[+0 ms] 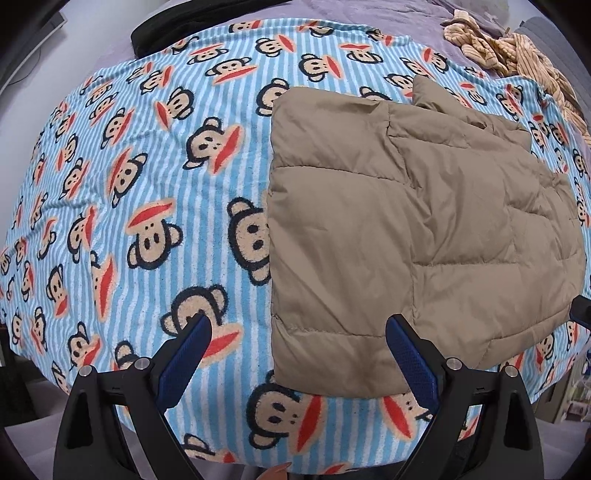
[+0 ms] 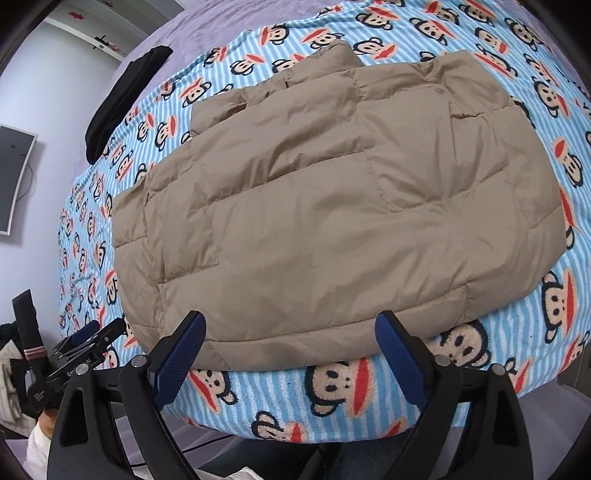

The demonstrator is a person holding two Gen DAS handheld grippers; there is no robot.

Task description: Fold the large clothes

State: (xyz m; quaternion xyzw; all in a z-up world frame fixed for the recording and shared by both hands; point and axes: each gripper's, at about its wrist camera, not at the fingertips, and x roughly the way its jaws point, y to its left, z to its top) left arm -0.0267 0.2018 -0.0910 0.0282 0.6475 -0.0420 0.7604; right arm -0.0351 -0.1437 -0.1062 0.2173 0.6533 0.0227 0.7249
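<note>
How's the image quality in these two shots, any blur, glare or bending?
Left wrist view: sharp, soft even light, no glare; fisheye bulges the blue striped monkey-print blanket into a dome. Right wrist view: also sharp; the folded tan quilted puffer jacket curves with the lens, dark vignette at corners.

Left of the folded tan jacket (image 1: 424, 229) the monkey-print blanket (image 1: 147, 184) lies bare; black cloth (image 1: 166, 26) and striped clothes (image 1: 517, 55) crowd the far edge.

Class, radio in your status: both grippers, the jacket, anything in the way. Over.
Left gripper open, empty. Right gripper open, empty, above the jacket's near edge. Tan jacket folded flat on the monkey blanket. Black garment and striped cloth lie clear of it.
</note>
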